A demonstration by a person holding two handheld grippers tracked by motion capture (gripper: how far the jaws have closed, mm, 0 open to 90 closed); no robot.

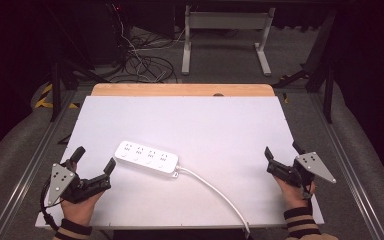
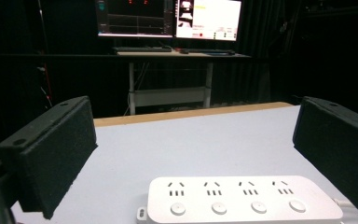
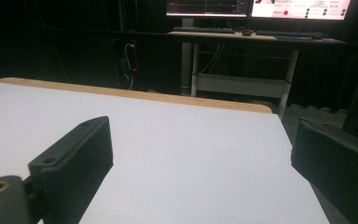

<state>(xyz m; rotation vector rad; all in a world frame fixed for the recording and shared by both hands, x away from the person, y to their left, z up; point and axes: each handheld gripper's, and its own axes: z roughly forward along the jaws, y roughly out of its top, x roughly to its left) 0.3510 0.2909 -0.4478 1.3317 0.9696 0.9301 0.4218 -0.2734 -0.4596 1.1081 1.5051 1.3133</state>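
white table [image 1: 190, 120], bare toward the far edge. white power strip [image 1: 147, 158] lying flat left of centre, cord [image 1: 215, 192] trailing to the near edge. left gripper [image 1: 94, 161] just beside it, jaws spread, empty. right gripper [image 1: 282, 157] well apart, jaws spread, empty.

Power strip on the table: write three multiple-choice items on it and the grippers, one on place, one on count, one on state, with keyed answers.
1. The power strip lies nearest:
A. the left gripper
B. the right gripper
C. the table's far wooden edge

2. Round buttons on the strip:
A. two
B. four
C. six

3. The left gripper's jaws are:
A. shut on the strip
B. shut on its cable
C. open, holding nothing

Answers: 1 A, the strip sits just beside that gripper; 2 B, the left gripper view shows four; 3 C, the jaws stand wide apart.
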